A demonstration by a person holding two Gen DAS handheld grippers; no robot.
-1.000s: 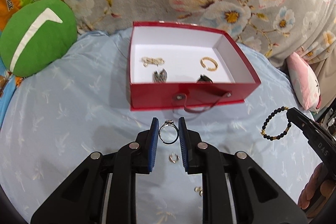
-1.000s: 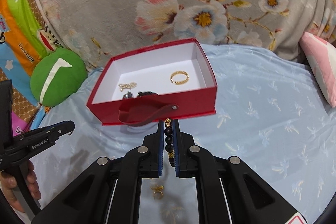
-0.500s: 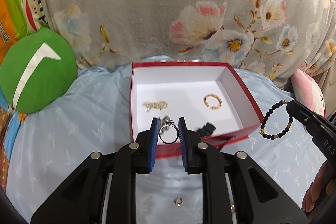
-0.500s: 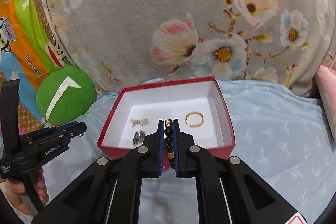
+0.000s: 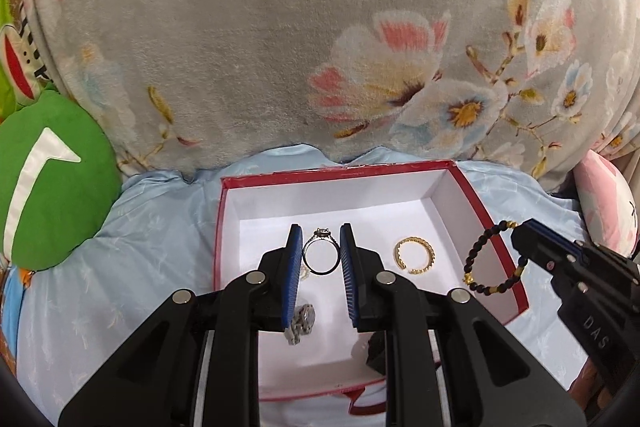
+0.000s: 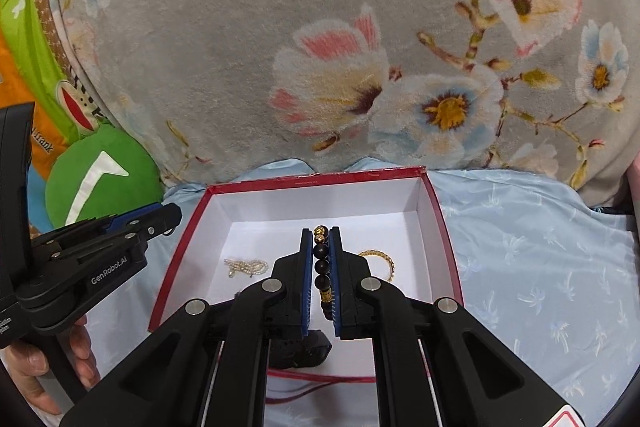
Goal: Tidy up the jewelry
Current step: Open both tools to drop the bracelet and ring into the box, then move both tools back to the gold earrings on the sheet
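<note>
A red box (image 5: pixel 472 191) with a white inside sits on the blue sheet; it also shows in the right wrist view (image 6: pixel 437 205). My left gripper (image 5: pixel 320 247) is shut on a silver stone ring (image 5: pixel 319 254) and holds it over the box. My right gripper (image 6: pixel 320 247) is shut on a black bead bracelet (image 6: pixel 322 269), also over the box; the bracelet hangs from it in the left wrist view (image 5: pixel 486 259). In the box lie a gold open ring (image 5: pixel 414 254), a pearl chain (image 6: pixel 245 267), a grey piece (image 5: pixel 302 321) and a black object (image 6: pixel 300 347).
A grey floral blanket (image 5: pixel 280 27) rises behind the box. A green cushion (image 5: pixel 48 179) lies at the left, a pink pillow (image 5: pixel 604 203) at the right. The left gripper's body (image 6: pixel 92 259) shows at the left of the right wrist view.
Both grippers have moved forward from in front of the box to above its inside, each still holding its piece. The box now fills the lower middle of both views.
</note>
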